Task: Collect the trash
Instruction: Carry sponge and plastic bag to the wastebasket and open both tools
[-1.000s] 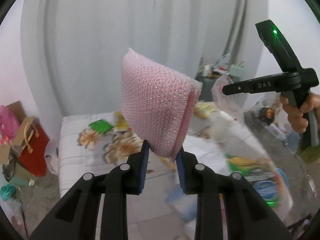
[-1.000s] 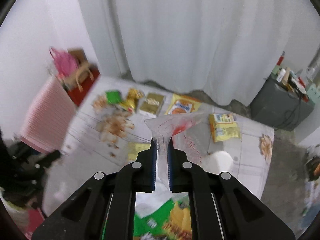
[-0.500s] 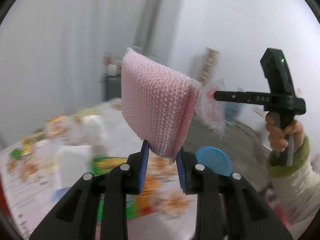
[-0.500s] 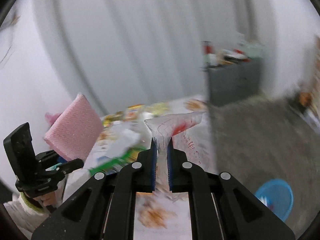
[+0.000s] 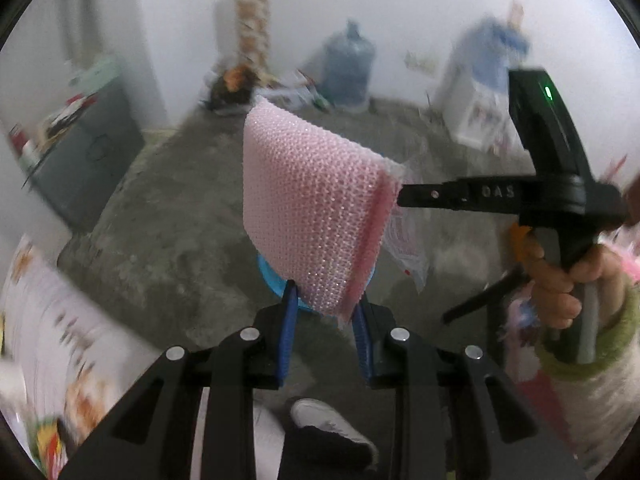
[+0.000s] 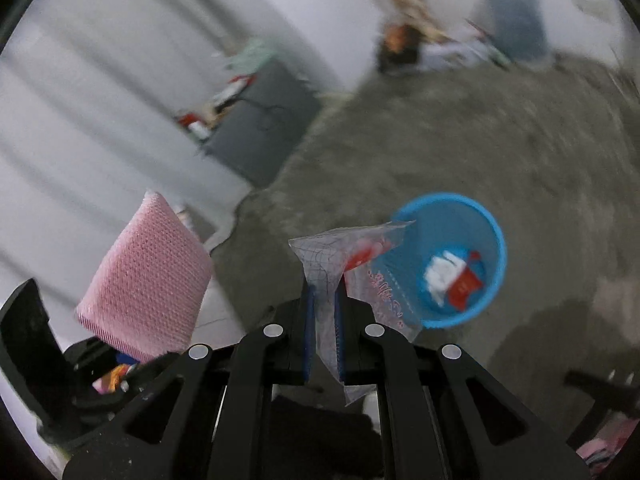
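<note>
**Two catches in the air, one small bin below**

Left gripper [image 5: 326,312]: pinching the pink mesh sponge [image 5: 312,216] by its lower corner only, between the blue pads, the rest standing up free. Right gripper [image 6: 322,312]: pressed almost together on a thin clear plastic bag [image 6: 352,268] with red print, one end fanning out above the jaws, the other hanging loose below them.

Blue bin [image 6: 494,240] on the grey concrete floor [image 6: 480,140], near its middle, well apart from the walls; already holding some white and red wrappers. In the right wrist view, just beyond the bag's tip; in the left wrist view, mostly hidden behind the sponge, only a blue edge [image 5: 266,272] showing.

Probable risks:

- Bag very light, so likely to drift sideways on release and land beside the rim, not inside.
- Film possibly clinging to a pad after opening, then dropping late.
- Sponge held by a small corner; a fast swing could twist it out over the bare floor.
- Sponge blocking the left view of the bin, so aim there uncertain.
- Both grippers close together; a bump possible above the narrow opening.
- Pictures blurred, exact height over the bin not readable.
</note>
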Motion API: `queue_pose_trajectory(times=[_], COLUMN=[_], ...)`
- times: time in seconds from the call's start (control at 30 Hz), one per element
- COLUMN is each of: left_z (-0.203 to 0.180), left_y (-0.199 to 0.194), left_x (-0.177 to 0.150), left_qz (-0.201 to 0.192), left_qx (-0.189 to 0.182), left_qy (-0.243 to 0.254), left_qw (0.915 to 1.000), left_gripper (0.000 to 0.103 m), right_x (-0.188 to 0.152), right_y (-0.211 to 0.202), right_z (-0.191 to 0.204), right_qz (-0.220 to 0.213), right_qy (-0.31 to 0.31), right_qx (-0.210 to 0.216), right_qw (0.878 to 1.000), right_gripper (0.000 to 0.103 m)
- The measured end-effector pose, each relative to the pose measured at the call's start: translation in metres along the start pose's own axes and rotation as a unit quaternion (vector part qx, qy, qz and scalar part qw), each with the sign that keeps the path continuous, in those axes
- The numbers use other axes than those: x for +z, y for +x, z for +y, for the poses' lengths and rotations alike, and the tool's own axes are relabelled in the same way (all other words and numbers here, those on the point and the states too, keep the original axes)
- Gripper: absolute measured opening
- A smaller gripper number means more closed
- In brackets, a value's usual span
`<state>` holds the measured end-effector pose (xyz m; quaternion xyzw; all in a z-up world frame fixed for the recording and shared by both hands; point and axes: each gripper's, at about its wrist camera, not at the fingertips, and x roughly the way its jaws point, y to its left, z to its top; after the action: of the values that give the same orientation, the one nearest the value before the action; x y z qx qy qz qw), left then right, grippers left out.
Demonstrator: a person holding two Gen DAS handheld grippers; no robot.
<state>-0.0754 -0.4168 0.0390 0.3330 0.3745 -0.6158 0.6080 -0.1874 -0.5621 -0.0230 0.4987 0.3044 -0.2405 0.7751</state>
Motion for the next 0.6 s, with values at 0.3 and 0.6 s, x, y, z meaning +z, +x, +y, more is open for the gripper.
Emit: queue_pose_trajectory(times=[0.3,0.6], left_z=[-0.018,-0.018], left_y=[0.136,0.203], left_x=[0.022,0.025], left_qz=[0.089,0.093], left_qx=[-0.006,0.024], left_qy=[0.044,0.064], left_qw=[0.9951,0.9933], left_gripper=[0.027,0.062], right_x=[0.007,0.017], right_y=[0.066,0.107], right_z=[-0.097,-0.143], right_qz=[0.048,0.054], right_qy=[0.136,0.195], right_qx=[0.017,-0.032], right_qw=[0.989,0.979], right_gripper=[0.009,0.045])
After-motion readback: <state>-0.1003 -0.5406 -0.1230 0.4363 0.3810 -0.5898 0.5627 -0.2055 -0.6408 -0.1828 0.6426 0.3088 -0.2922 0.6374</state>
